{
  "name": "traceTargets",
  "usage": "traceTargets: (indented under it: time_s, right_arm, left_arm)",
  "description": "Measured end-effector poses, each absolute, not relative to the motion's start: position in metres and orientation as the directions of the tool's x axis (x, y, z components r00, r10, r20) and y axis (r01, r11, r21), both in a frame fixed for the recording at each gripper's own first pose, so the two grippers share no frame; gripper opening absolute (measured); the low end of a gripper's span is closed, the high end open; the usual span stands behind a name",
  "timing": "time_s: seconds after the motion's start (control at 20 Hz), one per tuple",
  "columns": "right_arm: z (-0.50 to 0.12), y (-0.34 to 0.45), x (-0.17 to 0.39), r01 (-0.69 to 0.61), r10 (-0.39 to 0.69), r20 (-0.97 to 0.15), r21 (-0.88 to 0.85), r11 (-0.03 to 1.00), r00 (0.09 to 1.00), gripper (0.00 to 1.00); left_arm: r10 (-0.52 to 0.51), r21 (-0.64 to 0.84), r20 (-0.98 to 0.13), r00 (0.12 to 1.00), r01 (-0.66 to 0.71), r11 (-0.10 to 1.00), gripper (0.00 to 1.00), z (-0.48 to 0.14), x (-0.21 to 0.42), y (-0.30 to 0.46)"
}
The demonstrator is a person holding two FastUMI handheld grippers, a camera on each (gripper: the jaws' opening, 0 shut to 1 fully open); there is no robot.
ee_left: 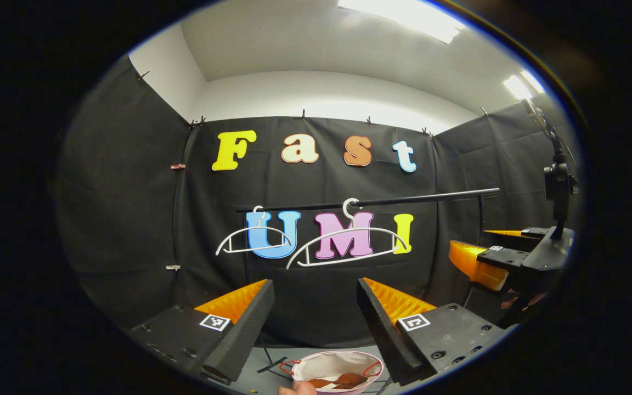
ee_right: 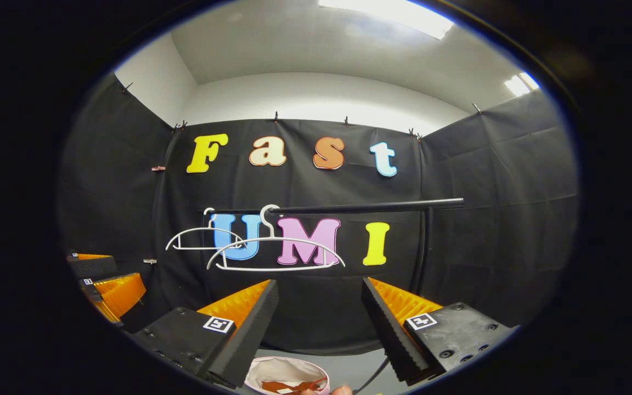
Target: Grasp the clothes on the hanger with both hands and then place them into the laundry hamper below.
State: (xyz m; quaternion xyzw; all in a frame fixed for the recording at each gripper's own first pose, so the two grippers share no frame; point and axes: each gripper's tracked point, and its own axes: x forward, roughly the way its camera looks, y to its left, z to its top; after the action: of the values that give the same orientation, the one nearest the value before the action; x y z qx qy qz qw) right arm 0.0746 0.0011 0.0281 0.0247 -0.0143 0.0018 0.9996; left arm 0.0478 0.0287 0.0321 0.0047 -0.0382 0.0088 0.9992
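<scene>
Rust-brown cloth, which looks to be the clothes (ee_left: 343,381), lies inside the laundry hamper (ee_left: 316,362) at the bottom edge of the left gripper view; so close to the rim of the lens, its shape is hard to make out. The hamper is pale, with a red-trimmed rim, and sits on the grey floor (ee_left: 255,373) below and between the fingers. In the right gripper view the same hamper (ee_right: 272,368) shows low between the fingers, with the brown cloth (ee_right: 288,387) in it.

Above, two white hangers hang bare on a dark rail (ee_left: 404,198): the nearer hanger (ee_left: 347,241) and the farther hanger (ee_left: 254,238) to its left. The right gripper view shows the rail (ee_right: 371,207) too, with both hangers overlapping.

The left gripper (ee_left: 316,307) has its jaws spread wide, nothing between them. The right gripper (ee_right: 320,307) is likewise spread apart and holds nothing. It also shows at the right edge of the left gripper view, and the left gripper at the left edge of the right gripper view.
</scene>
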Motion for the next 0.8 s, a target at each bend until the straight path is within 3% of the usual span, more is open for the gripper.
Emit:
traceTargets:
  time_s: [0.8]
  right_arm:
    - [0.0298,0.0045,0.0711,-0.010,0.008,0.031,0.046,0.999,0.999,0.98]
  left_arm:
    - [0.030,0.005,0.086,0.996,-0.031,1.000,0.95,0.0357,0.0424,0.0341]
